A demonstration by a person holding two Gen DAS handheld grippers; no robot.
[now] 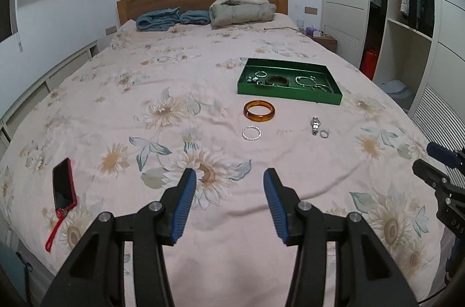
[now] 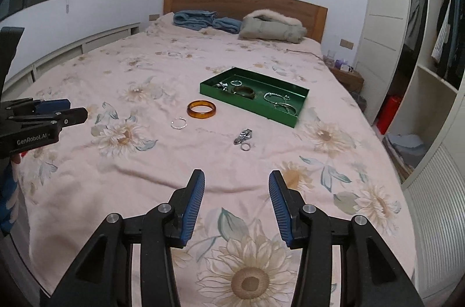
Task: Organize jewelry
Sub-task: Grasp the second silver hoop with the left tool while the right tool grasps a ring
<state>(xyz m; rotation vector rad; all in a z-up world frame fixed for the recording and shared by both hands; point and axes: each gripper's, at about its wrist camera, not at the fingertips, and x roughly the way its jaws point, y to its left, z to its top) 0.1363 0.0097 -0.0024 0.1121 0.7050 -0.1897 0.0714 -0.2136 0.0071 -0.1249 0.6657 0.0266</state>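
Observation:
A green tray (image 1: 287, 96) (image 2: 247, 107) lies on the floral bed and holds a dark bangle (image 1: 277, 80), several silver bracelets and small pieces. In front of it on the sheet lie an amber bangle (image 1: 259, 118) (image 2: 201, 114), a silver bracelet (image 1: 251, 139) (image 2: 178, 128), a thin chain (image 1: 286, 131) (image 2: 209, 131), a silver clasp piece (image 1: 314, 126) (image 2: 244, 136) and a small ring (image 1: 324, 134) (image 2: 246, 147). My left gripper (image 1: 229, 171) (image 2: 66, 109) hovers open and empty, well short of the jewelry. My right gripper (image 2: 237, 172) (image 1: 436, 161) is likewise open and empty.
A red phone (image 1: 64, 185) with a strap lies at the bed's near left. Blue folded towels (image 1: 171, 19) and a fur-trimmed coat (image 1: 242, 12) sit by the headboard. An open wardrobe (image 2: 430, 60) and a bedside table (image 2: 347, 77) stand to the right.

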